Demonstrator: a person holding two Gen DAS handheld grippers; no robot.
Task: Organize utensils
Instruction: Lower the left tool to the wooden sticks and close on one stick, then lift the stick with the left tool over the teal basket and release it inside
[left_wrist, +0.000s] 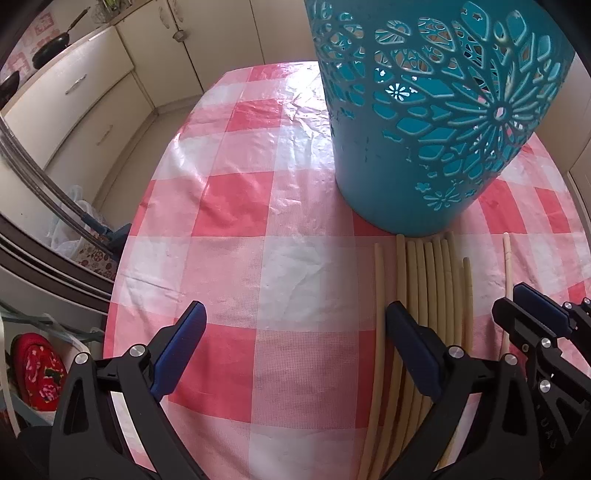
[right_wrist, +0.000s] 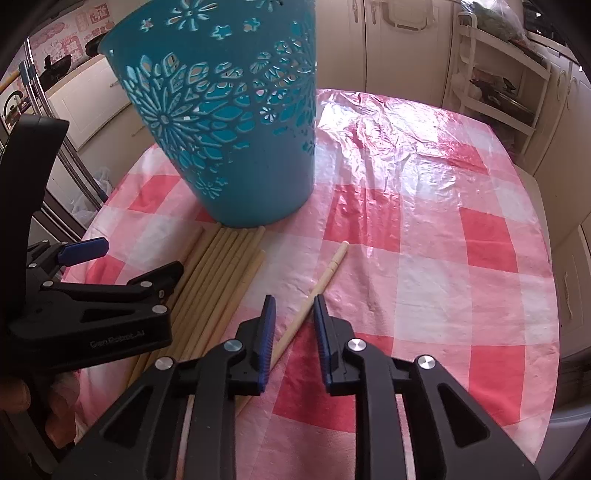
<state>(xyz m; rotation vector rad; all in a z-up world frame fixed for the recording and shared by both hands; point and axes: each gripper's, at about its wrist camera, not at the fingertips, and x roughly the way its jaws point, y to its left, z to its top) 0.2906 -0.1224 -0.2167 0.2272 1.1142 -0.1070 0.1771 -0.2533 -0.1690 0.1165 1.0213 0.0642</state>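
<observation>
Now my right tool (right_wrist: 293, 325) straddles a lone chopstick (right_wrist: 325, 277) lying apart from the bundle (right_wrist: 221, 273) on the table (right_wrist: 461, 240); its jaws stand narrowly apart and I can't see the pads pressing the stick, so I judge it not yet gripped. My left tool (left_wrist: 295, 354) gapes wide and empty over the cloth beside the bundle, probably waiting its turn. Just beyond the stick tips stands the teal basket (right_wrist: 229, 129), upright.

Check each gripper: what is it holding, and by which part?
Left gripper: open, holding nothing. Right gripper: jaws straddle the single chopstick along its lower shaft, a gap shows on either side, so no grip yet.
</observation>
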